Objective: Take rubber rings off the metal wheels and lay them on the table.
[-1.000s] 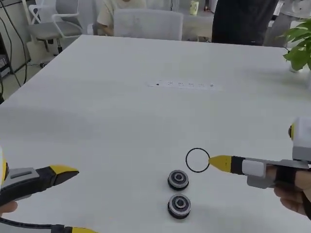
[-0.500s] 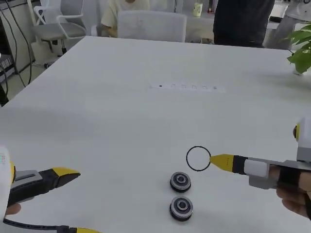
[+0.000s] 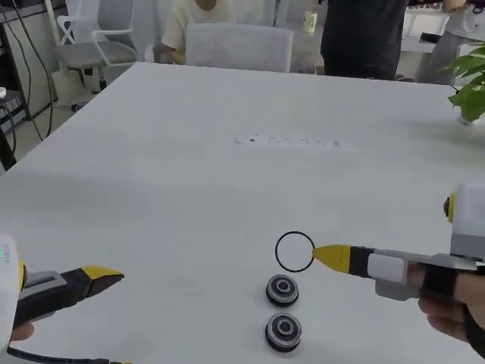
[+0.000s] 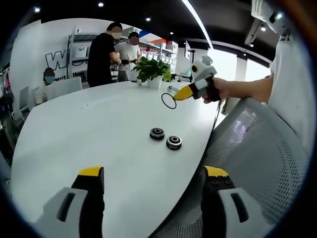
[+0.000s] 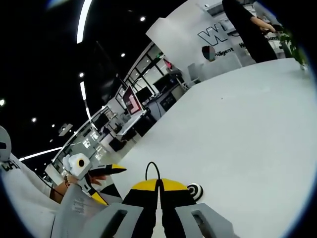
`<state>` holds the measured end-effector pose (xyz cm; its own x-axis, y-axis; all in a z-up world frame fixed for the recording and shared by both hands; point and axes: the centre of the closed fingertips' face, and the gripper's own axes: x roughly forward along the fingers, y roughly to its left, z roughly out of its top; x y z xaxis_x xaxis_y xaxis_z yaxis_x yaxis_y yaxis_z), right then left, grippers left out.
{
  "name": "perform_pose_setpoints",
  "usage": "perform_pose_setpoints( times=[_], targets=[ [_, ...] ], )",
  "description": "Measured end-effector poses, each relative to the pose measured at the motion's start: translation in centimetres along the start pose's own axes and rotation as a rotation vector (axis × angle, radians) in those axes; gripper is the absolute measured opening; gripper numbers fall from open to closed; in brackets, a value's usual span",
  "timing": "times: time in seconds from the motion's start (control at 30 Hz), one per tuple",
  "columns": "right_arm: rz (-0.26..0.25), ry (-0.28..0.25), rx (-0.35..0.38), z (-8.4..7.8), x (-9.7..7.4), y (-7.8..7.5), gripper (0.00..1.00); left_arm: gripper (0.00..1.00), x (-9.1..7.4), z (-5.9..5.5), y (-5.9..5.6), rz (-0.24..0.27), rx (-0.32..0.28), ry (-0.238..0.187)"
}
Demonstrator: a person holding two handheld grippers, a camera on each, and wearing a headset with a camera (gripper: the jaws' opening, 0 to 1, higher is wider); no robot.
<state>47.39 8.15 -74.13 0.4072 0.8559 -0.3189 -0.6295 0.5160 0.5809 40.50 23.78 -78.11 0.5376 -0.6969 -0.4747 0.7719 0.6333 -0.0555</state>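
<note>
Two metal wheels with dark outer bands lie flat near the table's front edge, one point(image 3: 282, 289) just beyond the other point(image 3: 283, 331). My right gripper point(image 3: 322, 255) reaches in from the right, shut on a thin black rubber ring point(image 3: 294, 252) held just past the far wheel. In the right gripper view the ring point(image 5: 152, 171) sticks up from the closed yellow tips point(image 5: 158, 184), with a wheel point(image 5: 195, 191) beside them. My left gripper point(image 4: 153, 171) stands open and holds nothing, well left of the wheels point(image 4: 157, 134) point(image 4: 174, 142). That view has the ring point(image 4: 169, 100) upright in the air.
The white table point(image 3: 189, 189) stretches far ahead, with a flush socket strip point(image 3: 292, 140) at mid-table. A potted plant point(image 3: 470, 91) stands at the right edge. Chairs point(image 3: 239, 45) and people are at the far end. A mesh chair point(image 4: 247, 148) sits beside the near edge.
My right gripper has carried the ring a little to the left, closer in line with the far wheel. The left gripper sits lower in the view. The wheels have not moved.
</note>
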Motion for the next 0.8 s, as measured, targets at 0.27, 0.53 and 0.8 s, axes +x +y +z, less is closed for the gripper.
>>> perform_pose_setpoints(
  times=[0.27,0.53,0.8],
  targets=[
    [0.027,0.006,-0.001,0.3,0.6,0.8,0.0,0.79,-0.1,-0.2,0.0,0.012,0.024,0.021],
    [0.062,0.021,-0.041,1.0,1.4,2.6,0.0,0.78,0.0,-0.3,-0.2,0.006,0.032,0.034],
    [0.133,0.036,-0.07,1.9,3.7,5.3,0.0,0.78,0.0,-0.4,-0.2,0.005,0.034,0.039]
  ],
)
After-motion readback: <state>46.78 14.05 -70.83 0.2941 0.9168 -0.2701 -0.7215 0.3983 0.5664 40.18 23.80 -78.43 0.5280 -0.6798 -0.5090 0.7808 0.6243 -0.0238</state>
